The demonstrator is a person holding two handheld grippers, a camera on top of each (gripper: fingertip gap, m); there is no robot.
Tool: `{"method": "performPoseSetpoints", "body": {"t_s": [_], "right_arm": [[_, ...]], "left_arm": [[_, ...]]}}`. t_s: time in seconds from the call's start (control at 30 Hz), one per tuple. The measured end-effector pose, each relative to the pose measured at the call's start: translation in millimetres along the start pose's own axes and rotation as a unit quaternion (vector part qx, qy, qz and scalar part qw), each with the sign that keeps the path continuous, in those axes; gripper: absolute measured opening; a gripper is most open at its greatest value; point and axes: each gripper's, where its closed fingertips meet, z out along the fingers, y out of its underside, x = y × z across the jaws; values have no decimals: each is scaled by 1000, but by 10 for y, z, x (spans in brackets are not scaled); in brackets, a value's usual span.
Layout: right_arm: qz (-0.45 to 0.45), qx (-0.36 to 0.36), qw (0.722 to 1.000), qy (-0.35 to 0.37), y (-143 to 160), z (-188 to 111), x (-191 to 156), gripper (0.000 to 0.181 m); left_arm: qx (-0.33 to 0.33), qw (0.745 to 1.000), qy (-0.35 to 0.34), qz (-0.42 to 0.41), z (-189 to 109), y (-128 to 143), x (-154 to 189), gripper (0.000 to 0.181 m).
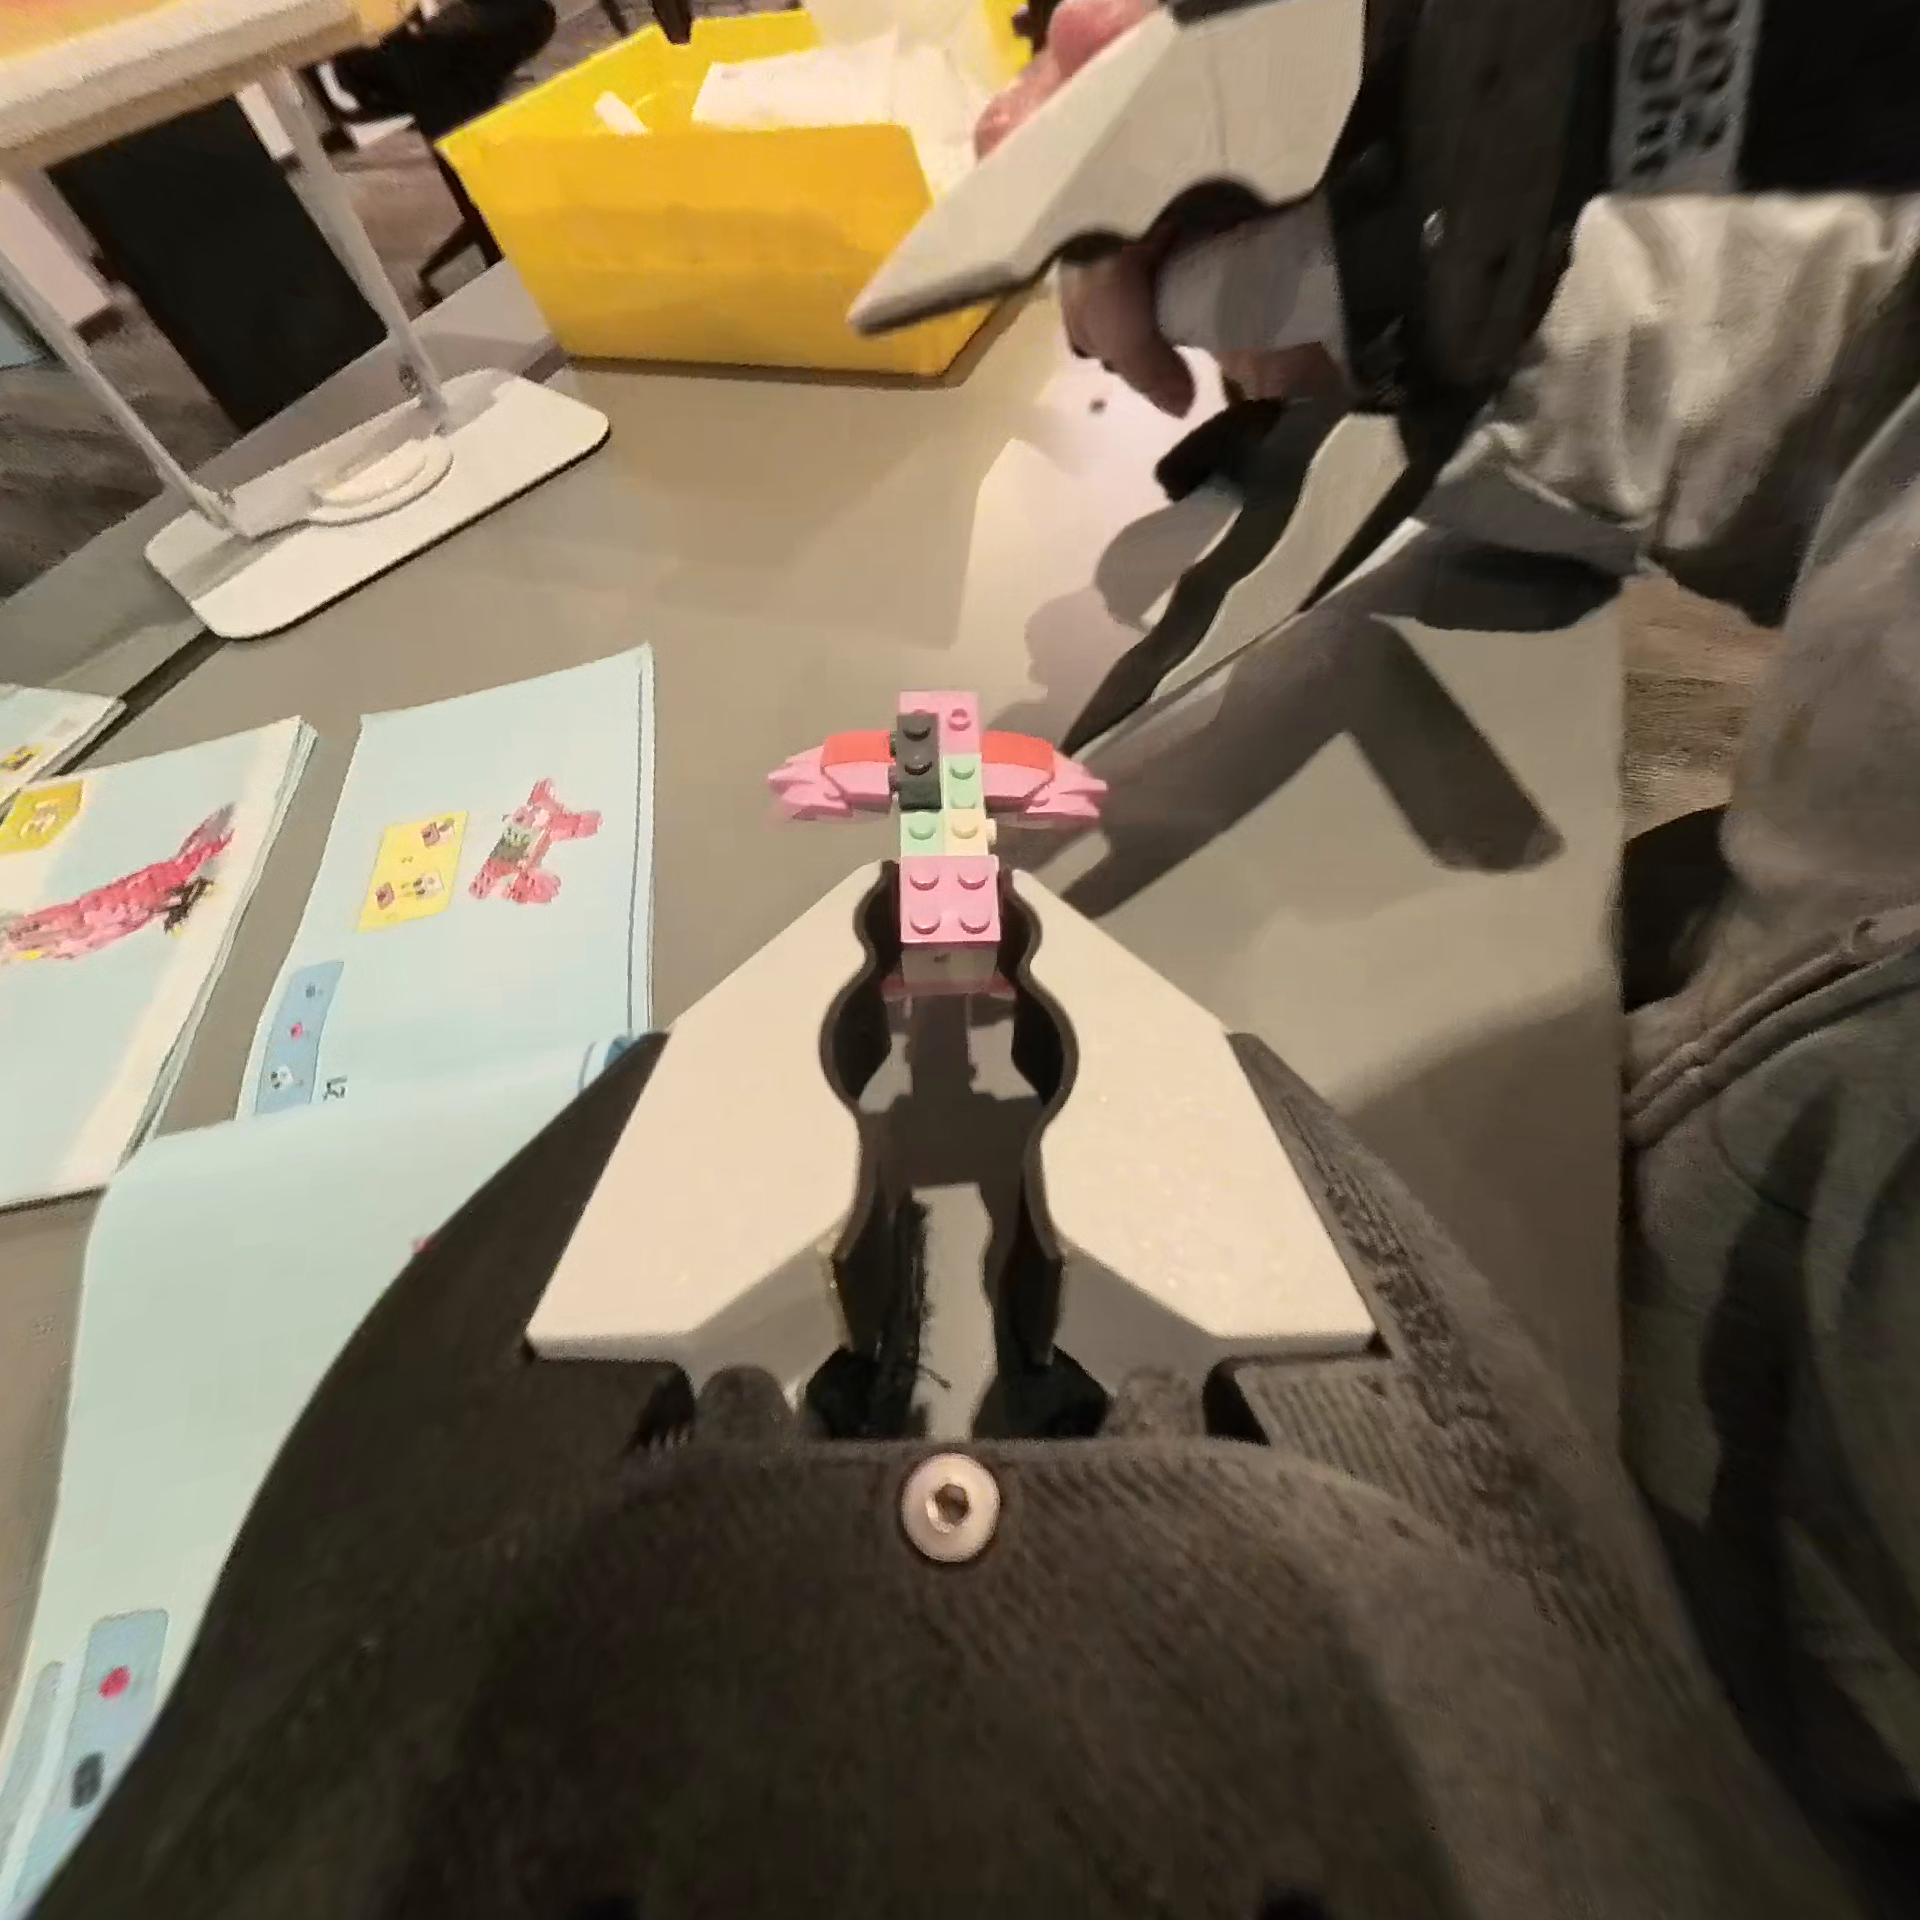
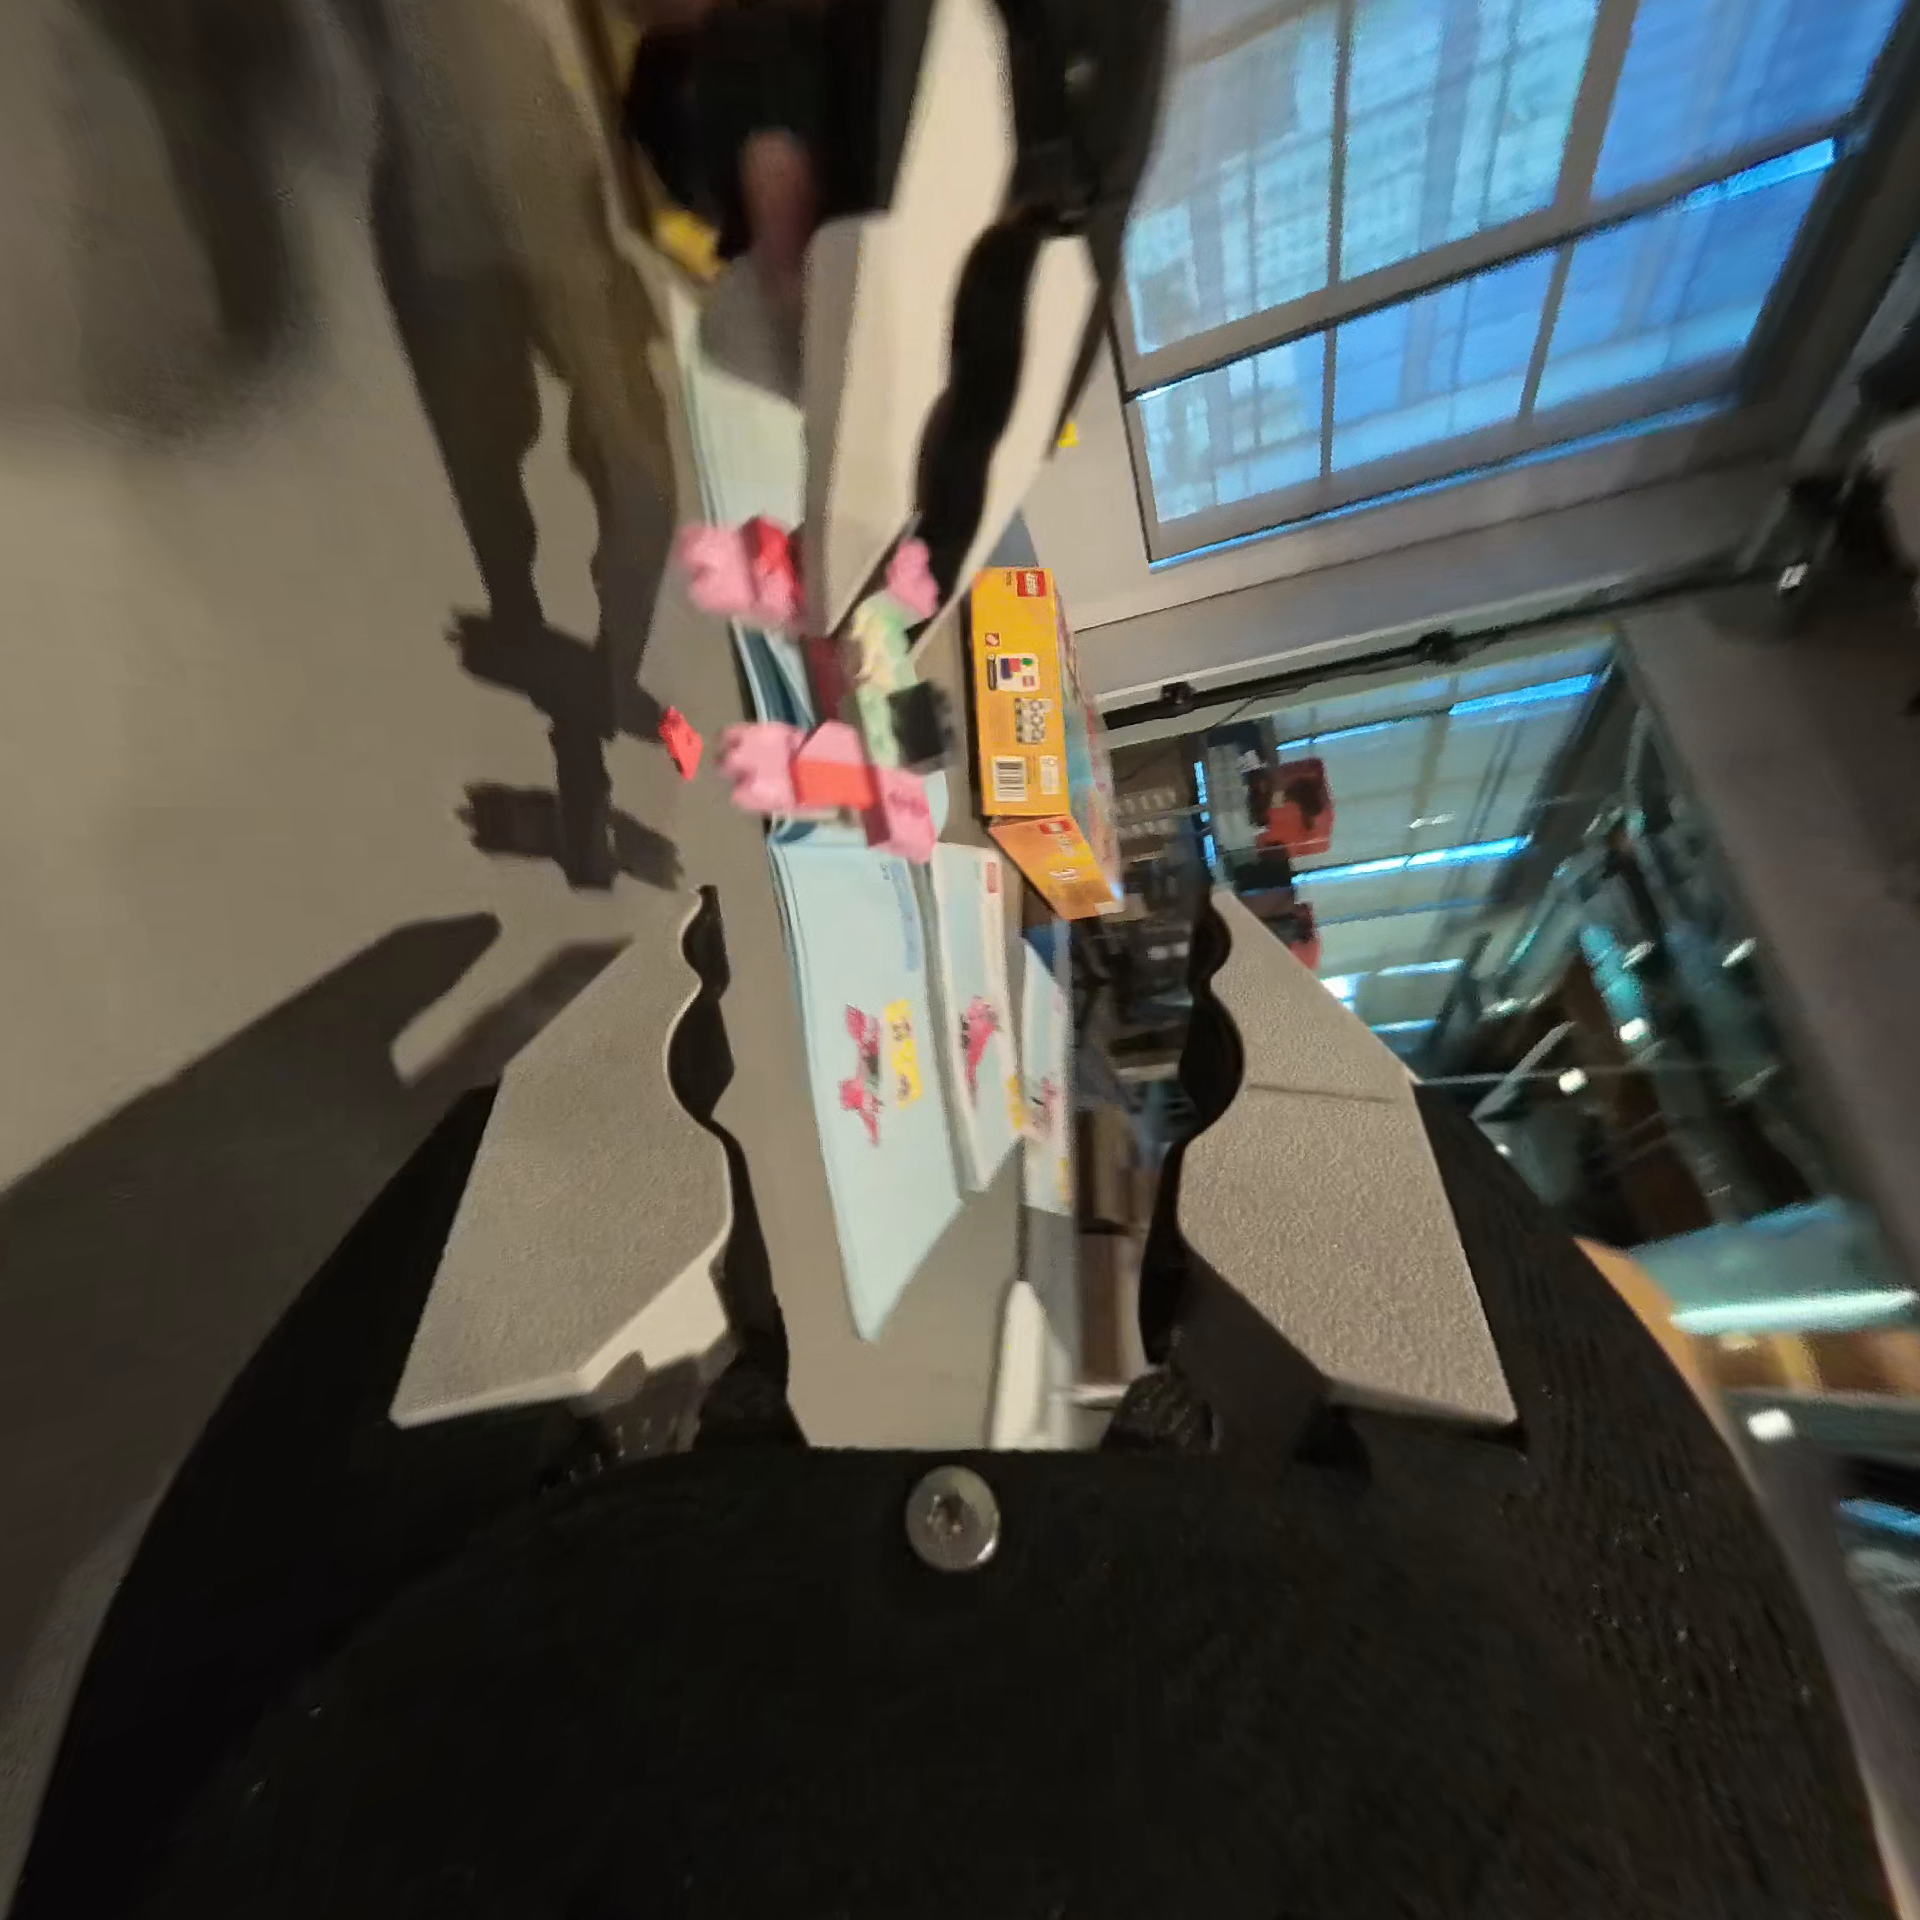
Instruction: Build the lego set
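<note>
We saw a grey tabletop (image 1: 790,561) carrying a yellow bin (image 1: 717,239) at its far side, with white papers lying in it. Near the bin stood the flat white base of a stand (image 1: 384,499), its slanted legs rising out of view. Beyond the tabletop we saw another pale desk (image 1: 156,73). In the right wrist view, large paned windows (image 2: 1455,239) filled the background, somewhat blurred.

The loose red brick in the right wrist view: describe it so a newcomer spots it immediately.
Start at the grey table, then find the pink model held by the left gripper. Beside its nearer pink wing lies the small red brick, the only piece apart from the model.
</note>
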Motion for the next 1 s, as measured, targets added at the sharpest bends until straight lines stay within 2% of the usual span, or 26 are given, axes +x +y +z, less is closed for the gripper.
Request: {"method": "performPoseSetpoints", "body": {"t_s": [0.13, 0.23, 0.37, 0.73, 1.0], "right_arm": [[-120, 4, 993, -9, -60, 16, -7, 90], [-141, 23, 990, -12, -206, 57, -5, 82], [-180, 7, 984, 9, -238, 145, 3, 69], [-199, 1, 979, 47, -263, 214, 47, 34], [-216, 0, 975, 54, -262, 210, 43, 29]], "left_arm": [[5, 1000, 25, 18, -62, -168, 73, 17], [10, 999, 32, 24, -88, -260, 116, 17], [15, 999, 33, 21, -100, -318, 132, 17], [10, 999, 35, 16, -87, -302, 148, 17], [11, 999, 43, -1, -77, -286, 160, 17]]}}
